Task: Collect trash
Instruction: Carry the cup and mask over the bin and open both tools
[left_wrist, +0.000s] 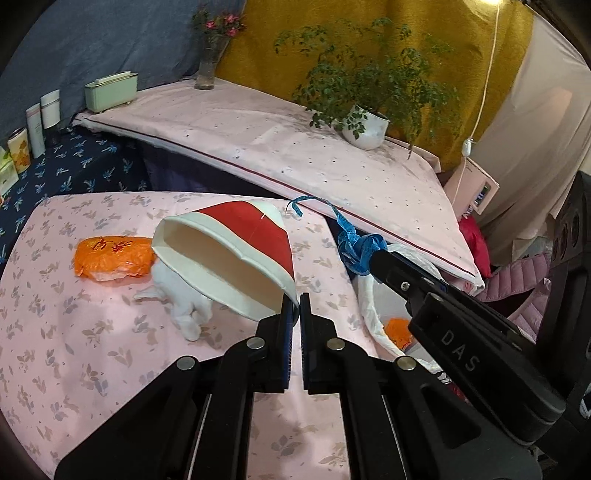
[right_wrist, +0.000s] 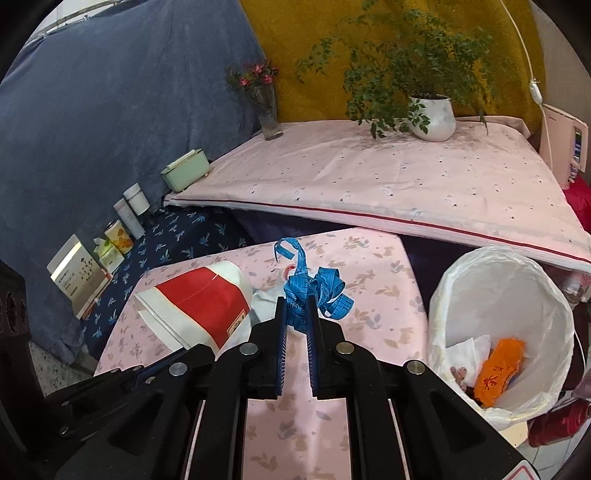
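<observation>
The left gripper (left_wrist: 297, 308) is clamped on the rim of a red-and-white paper bowl (left_wrist: 236, 254), squashed flat and held on its side above the pink floral tablecloth (left_wrist: 74, 332), mouth turned toward the camera. The right gripper (right_wrist: 296, 317) is nipped tight on a tangled blue measuring tape (right_wrist: 314, 291), whose loops and one curled end stand up above the jaw tips; no earlier view shows how the jaws got there.

Taking the bowl as the landmark: a crumpled white tissue (left_wrist: 181, 299) lies on the cloth under and just behind it, and an orange plastic wrapper with red characters (left_wrist: 112, 258) lies left of it, near the tissue. To the bowl's right, past the cloth's edge, stands a round bin lined with a white plastic bag (right_wrist: 480, 280), holding another orange wrapper (right_wrist: 498, 365) and white paper. Behind the bowl, on a higher pale pink surface (left_wrist: 295, 147), sit a potted green plant in a white pot (left_wrist: 365, 125) and a glass vase of pink flowers (left_wrist: 210, 59).
</observation>
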